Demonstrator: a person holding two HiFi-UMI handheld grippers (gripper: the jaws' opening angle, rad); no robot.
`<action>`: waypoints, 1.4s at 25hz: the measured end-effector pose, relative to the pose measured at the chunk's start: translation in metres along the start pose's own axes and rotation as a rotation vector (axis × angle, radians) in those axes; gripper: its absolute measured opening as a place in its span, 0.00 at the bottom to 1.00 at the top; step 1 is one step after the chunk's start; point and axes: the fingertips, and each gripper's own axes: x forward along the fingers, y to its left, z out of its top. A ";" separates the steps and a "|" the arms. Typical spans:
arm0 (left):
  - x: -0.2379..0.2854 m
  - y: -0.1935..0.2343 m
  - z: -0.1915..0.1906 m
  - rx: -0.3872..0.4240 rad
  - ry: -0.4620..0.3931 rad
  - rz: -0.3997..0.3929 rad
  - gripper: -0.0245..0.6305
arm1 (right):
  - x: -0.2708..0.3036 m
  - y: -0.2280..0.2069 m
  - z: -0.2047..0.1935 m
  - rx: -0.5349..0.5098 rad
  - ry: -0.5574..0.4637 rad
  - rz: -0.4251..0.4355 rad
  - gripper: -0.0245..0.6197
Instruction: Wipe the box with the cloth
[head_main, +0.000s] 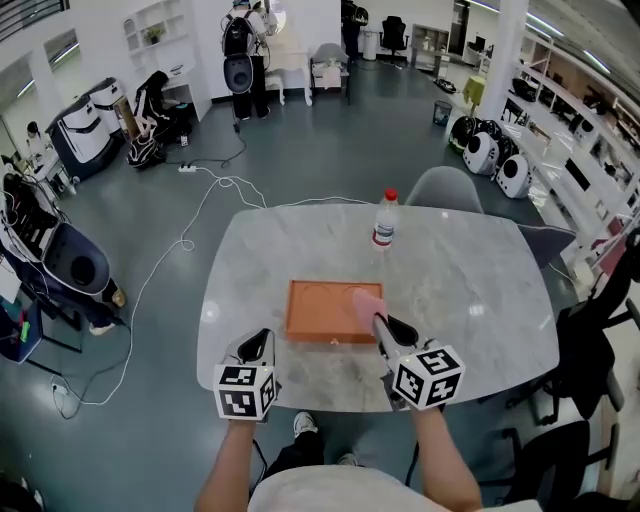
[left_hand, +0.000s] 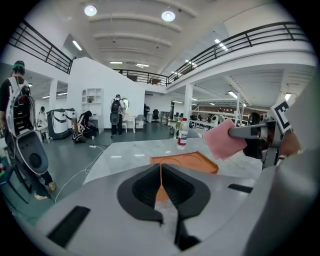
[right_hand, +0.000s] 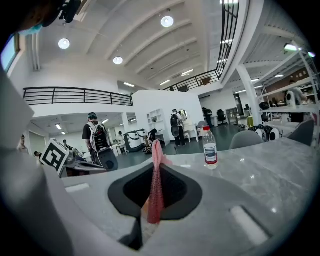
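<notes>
Forearms (head_main: 440, 455): both are reaching forward from the bottom of the head view, each hand holding a gripper.
Left gripper (head_main: 262, 340): it is hovering over the near left edge of the table (head_main: 470, 290). Its jaws are pressing together with nothing between them (left_hand: 161, 172), and only a sliver of orange is showing through the slit.
Right gripper (head_main: 381, 326): it is pinching the cloth (head_main: 366, 302), with the jaws closing on a thin pink fold (right_hand: 156, 170).
Cloth: pink, it is sticking out past the right jaws over the near right part of the box (head_main: 320, 312). In the left gripper view it is hanging above the box's right side (left_hand: 222, 140). Whether it is touching the box, I cannot tell.
Box: orange, flat and shallow, it is lying on the grey marble table just ahead of both grippers (left_hand: 192, 160).
Bottle (head_main: 384, 220): clear with a red cap, it is standing upright beyond the box, well apart from it (right_hand: 210, 147).
Chair (head_main: 445, 187): grey, it is sitting at the table's far edge.
Far room: a person with a backpack (head_main: 240, 50) is standing on the open floor.
</notes>
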 end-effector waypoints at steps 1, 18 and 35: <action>0.006 0.006 0.002 -0.002 0.002 0.000 0.06 | 0.010 0.001 0.001 0.002 0.005 0.005 0.07; 0.071 0.090 0.022 -0.046 0.020 -0.056 0.06 | 0.142 0.044 0.006 0.165 0.087 0.102 0.07; 0.116 0.107 0.029 -0.009 0.086 -0.167 0.06 | 0.204 0.062 -0.016 0.605 0.139 0.193 0.07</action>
